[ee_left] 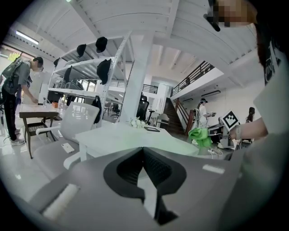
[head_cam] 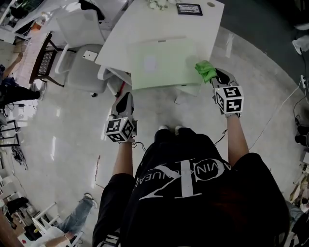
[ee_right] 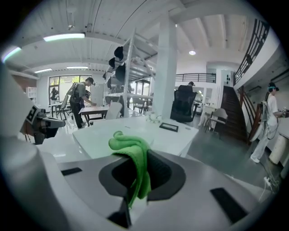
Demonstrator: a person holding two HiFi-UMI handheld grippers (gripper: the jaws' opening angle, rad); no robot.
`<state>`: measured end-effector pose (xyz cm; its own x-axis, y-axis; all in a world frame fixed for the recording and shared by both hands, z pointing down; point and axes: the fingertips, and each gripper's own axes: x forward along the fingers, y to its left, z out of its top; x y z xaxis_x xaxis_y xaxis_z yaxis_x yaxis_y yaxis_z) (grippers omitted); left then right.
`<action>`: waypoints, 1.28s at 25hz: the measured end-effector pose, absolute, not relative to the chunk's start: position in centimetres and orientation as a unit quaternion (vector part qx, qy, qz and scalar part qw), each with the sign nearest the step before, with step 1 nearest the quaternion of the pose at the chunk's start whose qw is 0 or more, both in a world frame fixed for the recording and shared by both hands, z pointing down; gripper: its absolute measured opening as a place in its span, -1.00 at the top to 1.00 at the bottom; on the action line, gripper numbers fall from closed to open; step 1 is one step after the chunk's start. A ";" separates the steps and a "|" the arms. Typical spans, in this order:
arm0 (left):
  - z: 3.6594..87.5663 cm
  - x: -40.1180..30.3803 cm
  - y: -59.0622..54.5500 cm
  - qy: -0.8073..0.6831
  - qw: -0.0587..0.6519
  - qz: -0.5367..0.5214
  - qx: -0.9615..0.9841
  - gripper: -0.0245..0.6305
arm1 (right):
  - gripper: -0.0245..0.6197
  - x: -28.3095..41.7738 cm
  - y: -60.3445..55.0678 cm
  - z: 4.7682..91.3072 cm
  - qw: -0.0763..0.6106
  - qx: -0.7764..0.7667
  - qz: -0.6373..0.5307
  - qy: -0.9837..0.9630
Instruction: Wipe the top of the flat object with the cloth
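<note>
My right gripper has its jaws closed on a green cloth. The cloth is pinched between the pads. A bunched fold stands above the jaw tips and a tail hangs down into the jaw throat.

Directly ahead of this gripper, the bunched cloth lies at the right near corner of the flat green panel. I cannot tell whether the cloth touches the panel surface.

The panel lies flat on the near part of the white table and extends to the left of the right gripper. A paler square shows on its left half.

My left gripper has its jaws together with nothing between them. It is held short of the table's near edge, above the floor, to the left of the right gripper and closer to my body. Its jaws point toward the table.

Beyond the panel, at the far side of the table, lies a black-framed board. To the left of the left gripper stands a white chair with a phone on its seat.
</note>
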<state>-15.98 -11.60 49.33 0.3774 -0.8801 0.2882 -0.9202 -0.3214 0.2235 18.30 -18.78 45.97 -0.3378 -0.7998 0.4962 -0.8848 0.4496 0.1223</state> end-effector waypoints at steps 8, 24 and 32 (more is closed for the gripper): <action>46.7 -18.2 -12.6 -0.585 0.148 0.035 0.797 0.89 | 0.83 16.8 -19.3 44.2 0.221 0.511 0.074 -0.828; 41.0 -19.5 -14.5 -0.607 0.075 0.008 0.791 0.89 | 0.83 15.2 -20.0 40.7 0.164 0.507 0.057 -0.844; 37.8 -20.0 -15.0 -0.617 0.034 -0.009 0.786 0.89 | 0.83 14.2 -20.5 39.1 0.139 0.501 0.049 -0.853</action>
